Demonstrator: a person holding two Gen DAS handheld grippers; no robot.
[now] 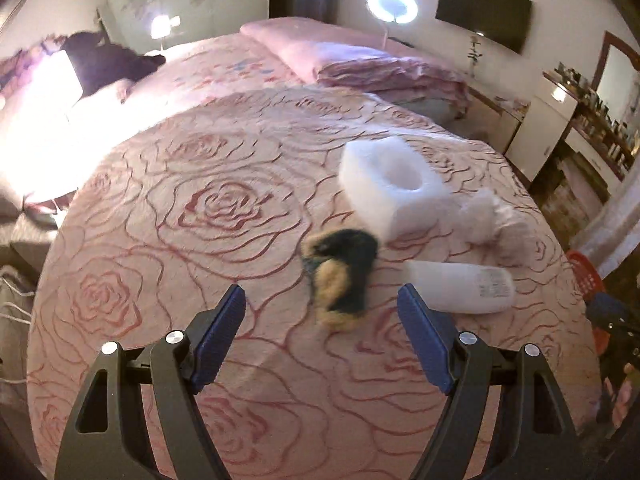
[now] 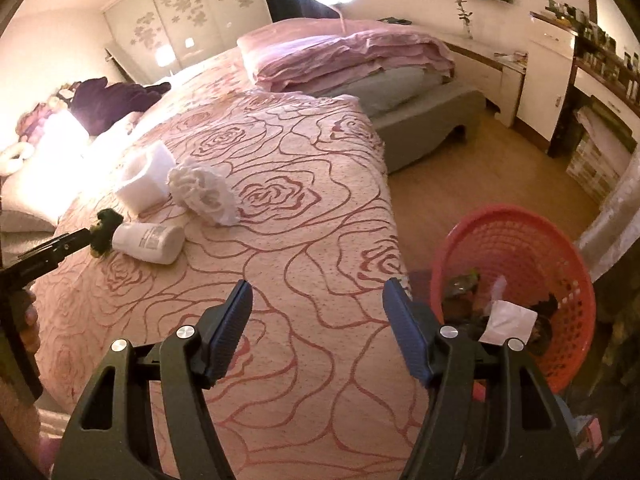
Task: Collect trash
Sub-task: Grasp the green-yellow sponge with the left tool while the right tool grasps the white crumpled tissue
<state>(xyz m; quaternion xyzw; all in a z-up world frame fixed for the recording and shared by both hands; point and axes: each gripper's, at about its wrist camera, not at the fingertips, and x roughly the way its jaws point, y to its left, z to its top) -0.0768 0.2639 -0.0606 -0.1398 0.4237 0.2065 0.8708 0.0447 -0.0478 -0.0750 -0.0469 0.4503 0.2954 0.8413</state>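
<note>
On the rose-patterned bedspread point(image 1: 200, 240) lie a blackened banana peel point(image 1: 344, 276), a white plastic bottle point(image 1: 464, 286) on its side, a white foam block point(image 1: 388, 188) with a round hollow, and a crumpled white wad point(image 1: 492, 216). My left gripper point(image 1: 322, 304) is open, its fingers just short of the peel. In the right wrist view the peel point(image 2: 102, 232), bottle point(image 2: 150, 242), foam block point(image 2: 144, 180) and wad point(image 2: 204, 190) lie far left. My right gripper point(image 2: 318, 300) is open and empty over the bed's edge, next to a red mesh basket point(image 2: 520, 224) holding trash.
Folded pink quilts and a pillow point(image 2: 340, 56) lie at the bed's head. A dark garment point(image 2: 112, 98) lies at the far left. Wooden floor point(image 2: 460, 160) runs right of the bed, with white cabinets point(image 2: 548, 80) and shelves along the wall.
</note>
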